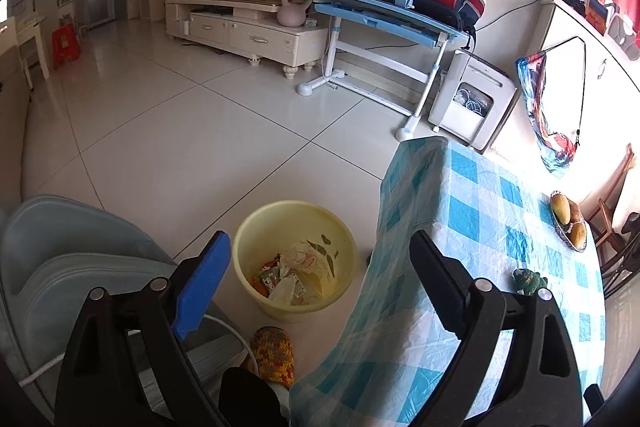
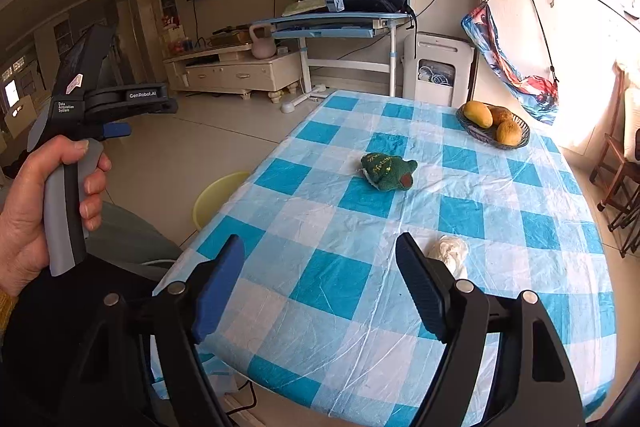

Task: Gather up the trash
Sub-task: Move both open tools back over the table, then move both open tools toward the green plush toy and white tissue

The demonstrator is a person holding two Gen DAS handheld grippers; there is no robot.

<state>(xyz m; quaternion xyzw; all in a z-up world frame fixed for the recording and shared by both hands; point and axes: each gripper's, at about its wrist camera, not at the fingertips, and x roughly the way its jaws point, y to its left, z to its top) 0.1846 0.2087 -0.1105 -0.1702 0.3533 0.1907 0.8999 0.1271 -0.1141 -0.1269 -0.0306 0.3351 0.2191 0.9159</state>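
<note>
Three mangoes in one basket, one green plush toy, one crumpled white wad, one yellow bin

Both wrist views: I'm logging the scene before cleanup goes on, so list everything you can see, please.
Bin: 1, yellow, on the floor beside the table, wrappers inside.
Crumpled tissue: 1, white, on the table near the right gripper.
Plush toy: 1, green, mid-table.
Fruit basket: 1, dark, far table corner, three yellow-brown fruits.
Table: 1, blue-white checked cloth.
Desk: 1, blue-white, by the wall, with books and a bag.
Kettlebell: 1, pink, on the TV cabinet.
Stool: 1, red, far left.
Left gripper: jaws open, above the bin.
Right gripper: jaws open, over the table.
</note>
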